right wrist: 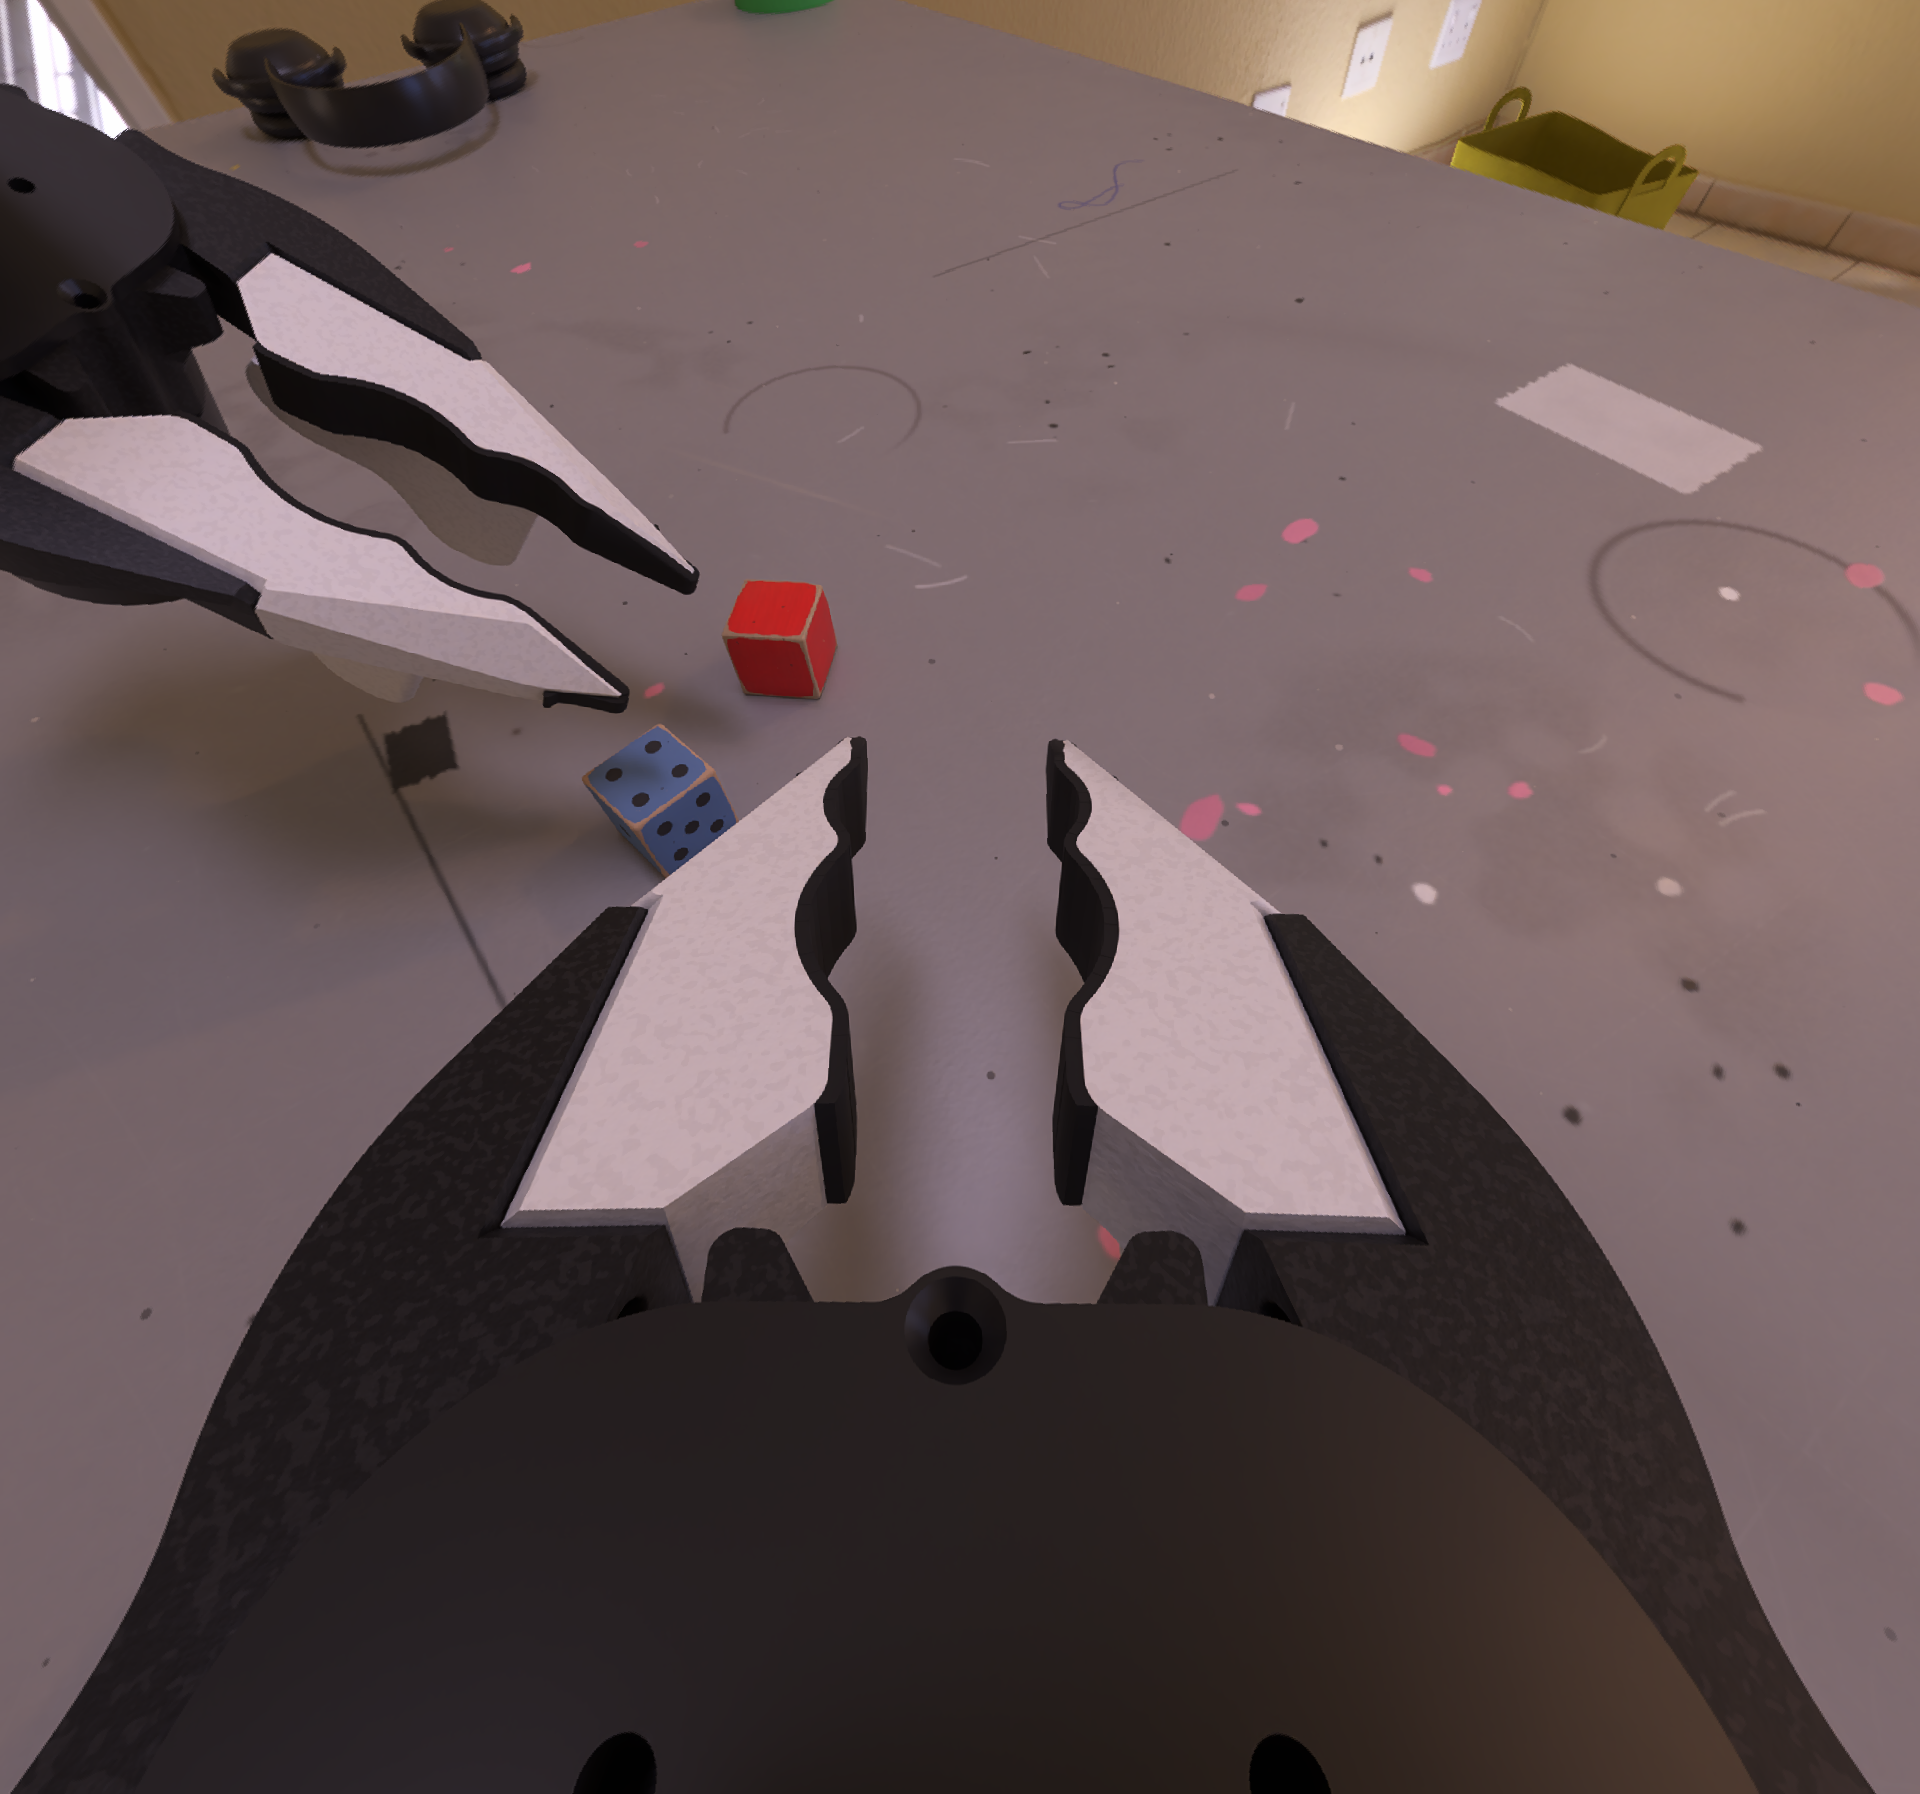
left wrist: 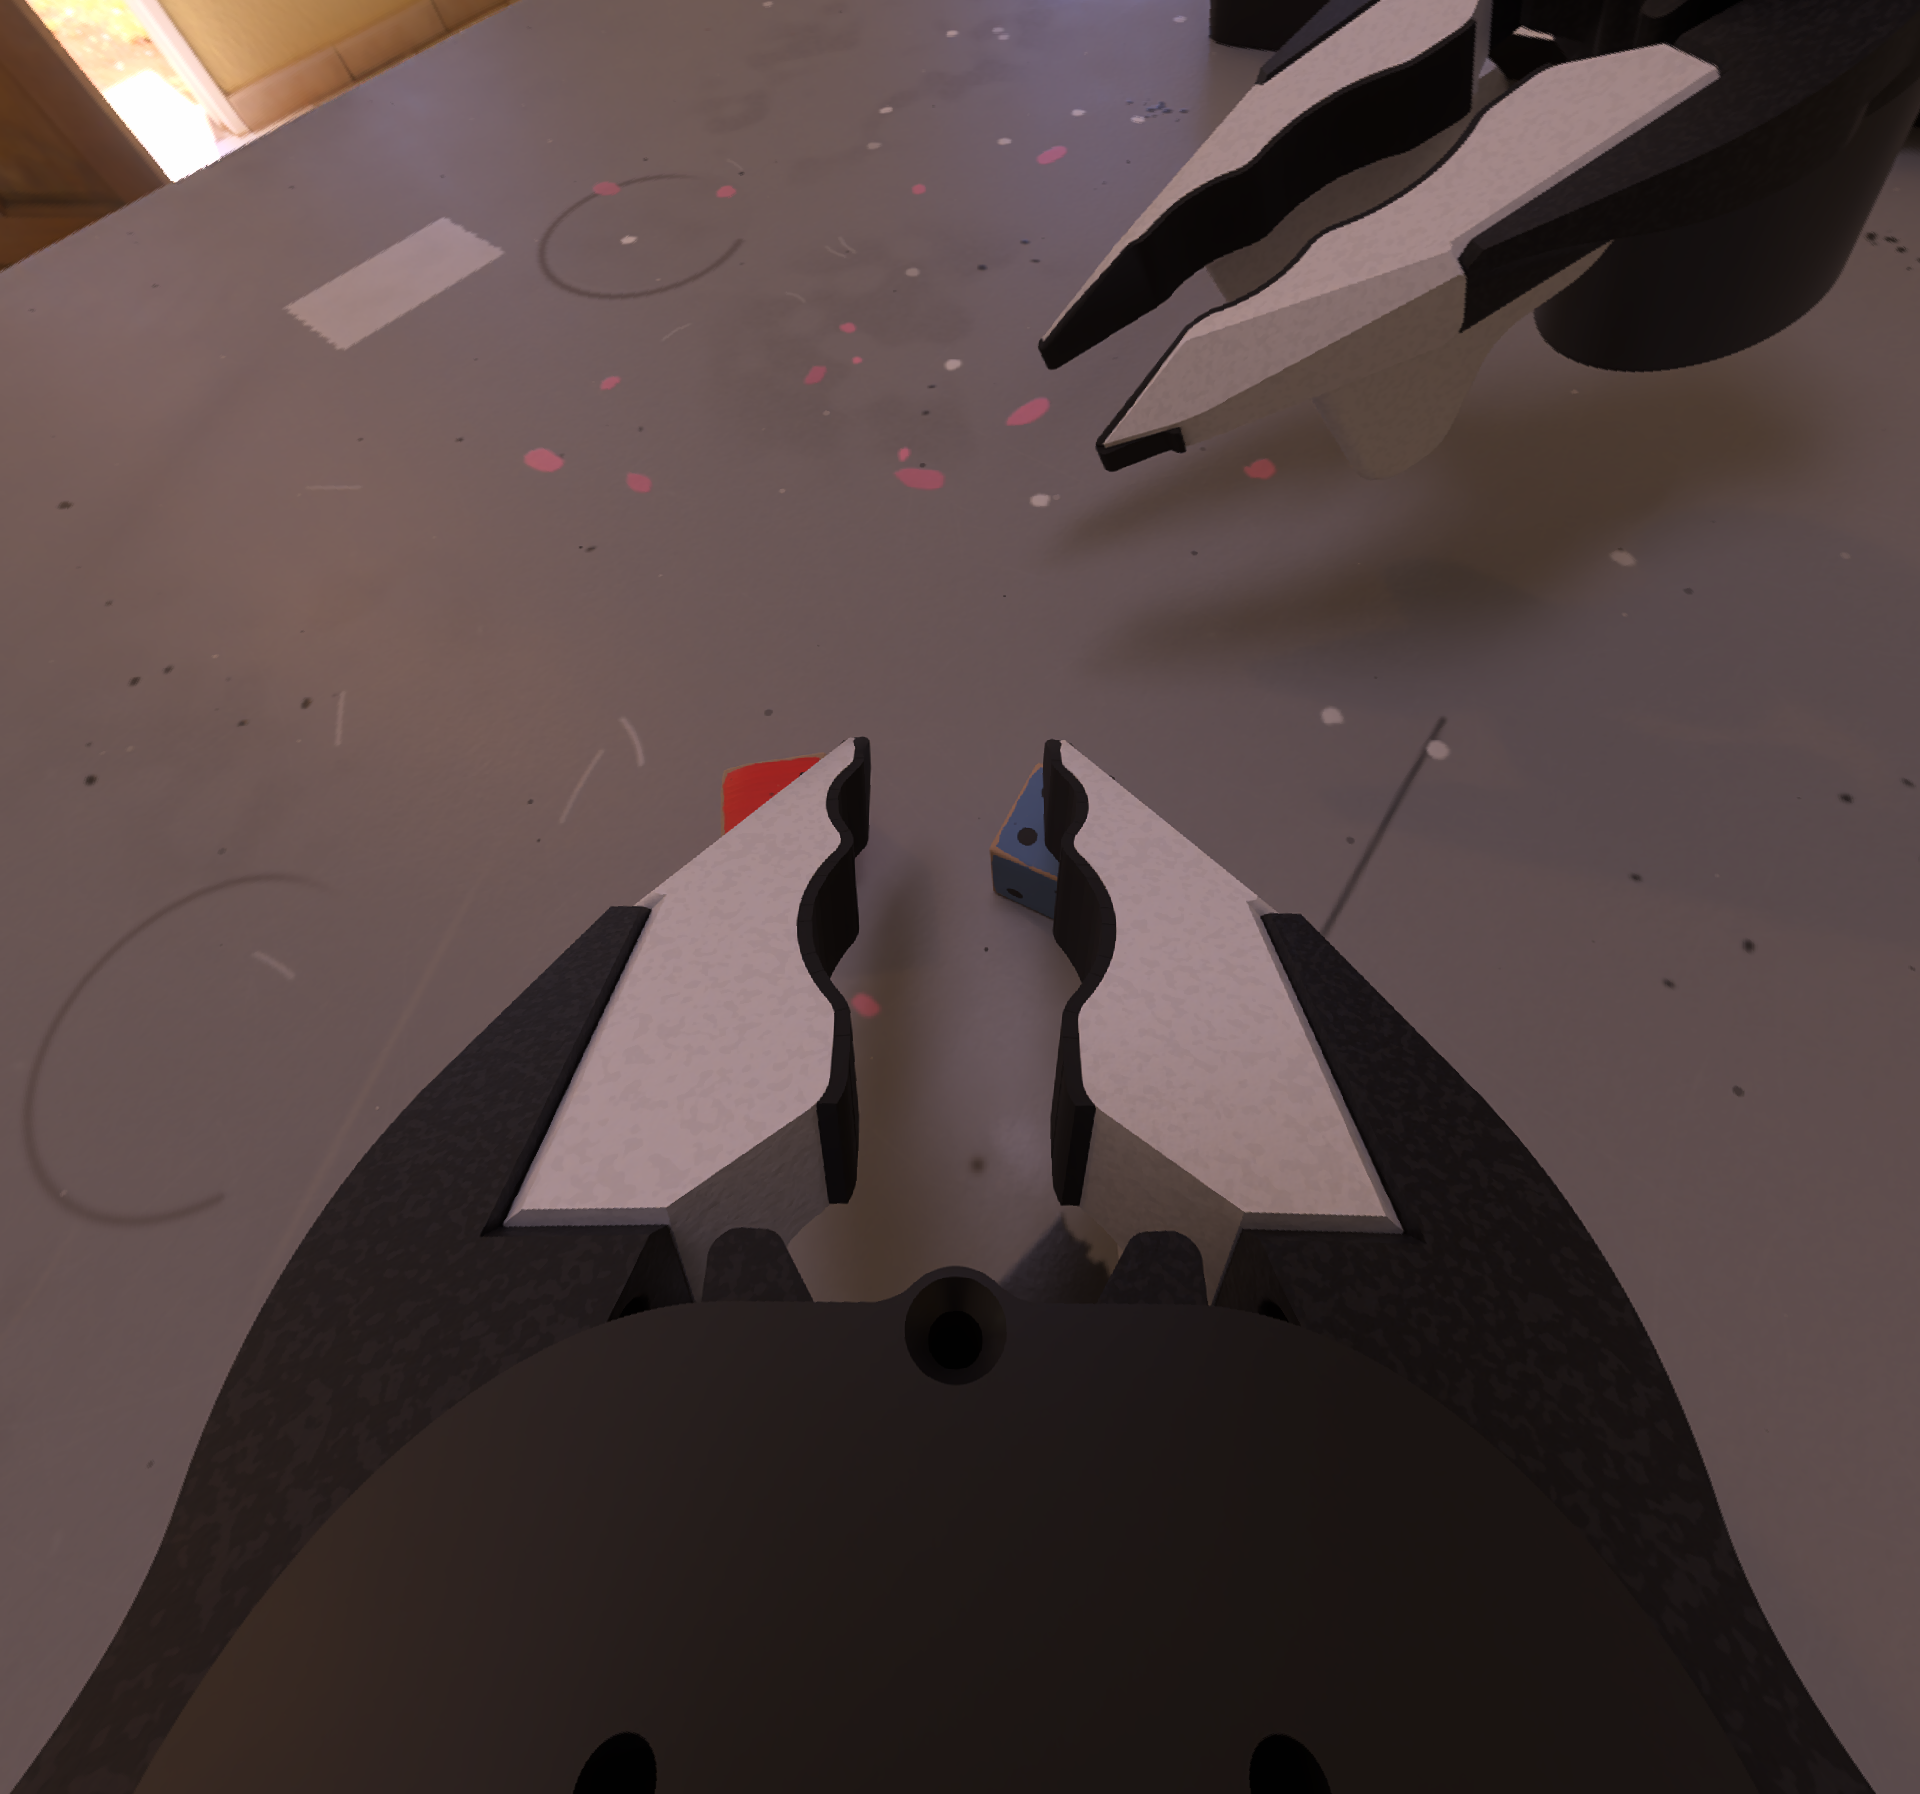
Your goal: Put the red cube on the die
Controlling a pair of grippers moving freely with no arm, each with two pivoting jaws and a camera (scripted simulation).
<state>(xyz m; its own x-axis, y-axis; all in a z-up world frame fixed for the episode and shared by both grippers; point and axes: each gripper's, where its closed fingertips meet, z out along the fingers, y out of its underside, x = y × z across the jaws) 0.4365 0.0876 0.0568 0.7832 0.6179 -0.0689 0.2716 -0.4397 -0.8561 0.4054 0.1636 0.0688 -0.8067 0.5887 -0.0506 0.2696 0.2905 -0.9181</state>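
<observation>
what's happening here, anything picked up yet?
Nothing is held yet. The red cube and the blue die both sit on the grey table, close together but apart, so the stacking has not started. The left gripper is open, its tips low beside the cube; from its own camera each of the two pieces peeks out from behind one of its fingers. The right gripper is also open and empty, with the die just off its left finger.

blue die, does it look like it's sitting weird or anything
Yes: the blue die looks tilted on the table, one corner lifted instead of lying flat. The red cube beside it sits square, apart from it.
</observation>
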